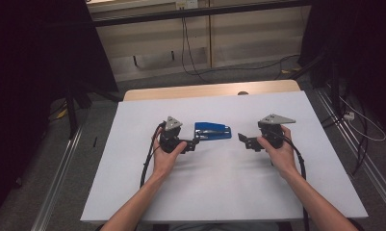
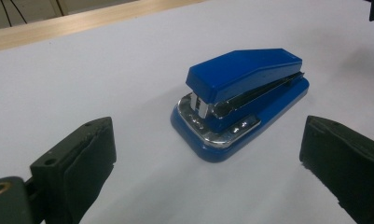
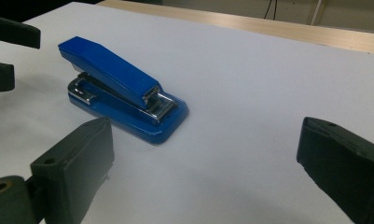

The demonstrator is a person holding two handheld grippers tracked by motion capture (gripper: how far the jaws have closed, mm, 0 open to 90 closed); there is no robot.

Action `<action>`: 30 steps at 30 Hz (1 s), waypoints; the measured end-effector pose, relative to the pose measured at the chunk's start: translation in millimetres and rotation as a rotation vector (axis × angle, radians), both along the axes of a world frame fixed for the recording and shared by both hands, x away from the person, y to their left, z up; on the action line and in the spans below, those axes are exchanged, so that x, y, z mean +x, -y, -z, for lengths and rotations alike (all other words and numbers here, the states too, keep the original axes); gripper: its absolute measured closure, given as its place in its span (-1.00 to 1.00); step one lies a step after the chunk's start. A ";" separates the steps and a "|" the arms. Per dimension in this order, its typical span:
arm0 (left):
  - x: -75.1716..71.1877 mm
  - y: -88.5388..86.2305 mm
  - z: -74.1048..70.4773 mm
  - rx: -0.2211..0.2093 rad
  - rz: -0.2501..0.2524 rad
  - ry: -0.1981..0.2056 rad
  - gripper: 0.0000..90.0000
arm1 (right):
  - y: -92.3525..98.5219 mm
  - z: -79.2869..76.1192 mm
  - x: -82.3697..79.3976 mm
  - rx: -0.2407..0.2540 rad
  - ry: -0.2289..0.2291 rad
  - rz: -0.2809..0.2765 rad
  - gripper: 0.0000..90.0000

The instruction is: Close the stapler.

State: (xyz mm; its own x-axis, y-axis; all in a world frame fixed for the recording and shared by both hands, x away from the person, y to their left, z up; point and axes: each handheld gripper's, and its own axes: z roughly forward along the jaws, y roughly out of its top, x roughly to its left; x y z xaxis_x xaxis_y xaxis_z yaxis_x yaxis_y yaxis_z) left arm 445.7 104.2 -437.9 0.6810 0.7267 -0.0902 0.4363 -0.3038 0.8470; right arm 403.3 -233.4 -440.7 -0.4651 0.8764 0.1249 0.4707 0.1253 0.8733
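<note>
A blue stapler (image 1: pixel 212 130) with a chrome mechanism lies flat on the white table top (image 1: pixel 205 192), between my two grippers. My left gripper (image 1: pixel 194 142) sits just left of it, jaws wide apart and pointed at it. The left gripper view has the stapler (image 2: pixel 240 102) a little beyond the left gripper (image 2: pixel 207 140), untouched. My right gripper (image 1: pixel 243 139) rests right of the stapler, open too. In the right gripper view the stapler (image 3: pixel 124 88) lies ahead and to the left of the right gripper (image 3: pixel 205 130), with the left gripper's jaws (image 3: pixel 7 46) behind it.
A wooden strip (image 1: pixel 210 90) edges the table's far side. Cables (image 1: pixel 190 53) run over the floor beyond it, and dark stands flank the table. A metal rail (image 1: pixel 60 178) runs along the floor on the left.
</note>
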 end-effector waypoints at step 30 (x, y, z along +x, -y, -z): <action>-38.0 -41.5 -14.9 0.001 -0.011 0.088 -0.91 | 8.8 -9.8 -35.5 -0.011 0.097 0.037 -0.93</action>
State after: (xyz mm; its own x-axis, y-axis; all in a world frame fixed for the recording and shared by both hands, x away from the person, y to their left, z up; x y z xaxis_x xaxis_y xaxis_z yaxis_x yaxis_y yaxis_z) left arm 407.7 145.8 -423.0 0.6782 0.7343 -0.0290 0.3631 -0.3005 0.8820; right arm 367.8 -242.2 -430.9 -0.4419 0.8942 0.0709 0.3881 0.1193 0.9139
